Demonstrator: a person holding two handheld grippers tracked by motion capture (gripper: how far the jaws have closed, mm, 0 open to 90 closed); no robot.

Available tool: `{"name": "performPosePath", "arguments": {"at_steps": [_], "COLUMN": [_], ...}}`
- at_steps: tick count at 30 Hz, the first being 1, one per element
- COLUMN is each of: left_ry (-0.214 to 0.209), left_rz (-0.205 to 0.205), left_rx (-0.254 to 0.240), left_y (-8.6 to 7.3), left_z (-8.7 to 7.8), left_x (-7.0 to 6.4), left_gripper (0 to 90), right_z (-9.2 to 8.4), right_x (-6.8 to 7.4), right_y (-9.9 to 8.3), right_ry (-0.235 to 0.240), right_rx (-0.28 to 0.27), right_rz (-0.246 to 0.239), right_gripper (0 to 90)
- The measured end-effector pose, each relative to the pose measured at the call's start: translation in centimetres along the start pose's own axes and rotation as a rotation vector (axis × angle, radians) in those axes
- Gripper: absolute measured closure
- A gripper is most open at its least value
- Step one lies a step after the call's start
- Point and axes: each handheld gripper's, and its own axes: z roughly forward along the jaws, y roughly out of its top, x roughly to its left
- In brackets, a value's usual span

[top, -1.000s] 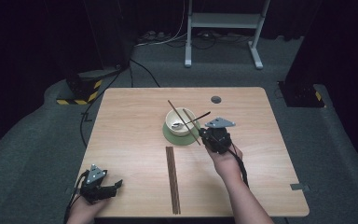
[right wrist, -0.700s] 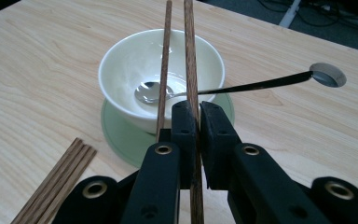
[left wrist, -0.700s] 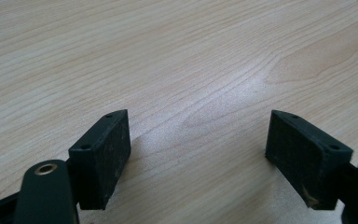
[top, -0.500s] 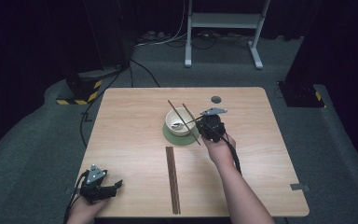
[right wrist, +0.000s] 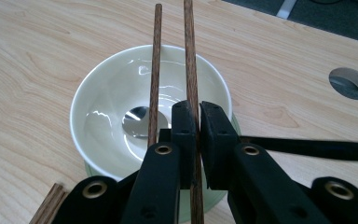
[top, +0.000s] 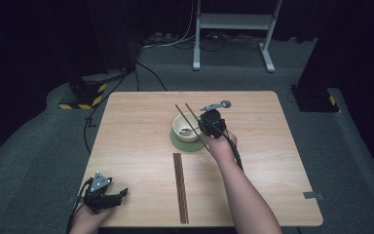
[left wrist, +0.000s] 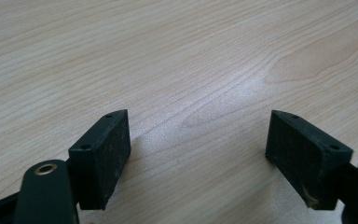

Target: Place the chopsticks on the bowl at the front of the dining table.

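Presently the right tongs (right wrist: 195, 140) are clenched on a pair of chopsticks (right wrist: 189, 51), whose long axis runs away from the jaws across the white bowl (right wrist: 98, 135) directly beneath them; one stick sits pinched between the pads, the other alongside. Well apart, the left tongs (left wrist: 198, 144) stand released on the near-left tabletop (top: 126, 126). A second chopstick pair (top: 179, 185) lies lengthwise on the wood, and dark carpeted floor (top: 350, 161) surrounds it.
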Motion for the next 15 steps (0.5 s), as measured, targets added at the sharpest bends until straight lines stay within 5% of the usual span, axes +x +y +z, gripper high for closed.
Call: {"name": "performPosePath", "arguments": {"at_steps": [15], "left_ry": [0.001], "left_rz": [-0.002], "left_rx": [-0.002], "left_y": [0.0], "left_z": [0.0], "left_x": [-0.1], "left_gripper": [22.2], "right_z": [2.0], "right_x": [0.8], "right_y": [1.4], "right_ry": [-0.009], "right_rx": [0.027], "right_rz": [0.002], "right_gripper": [84.8]}}
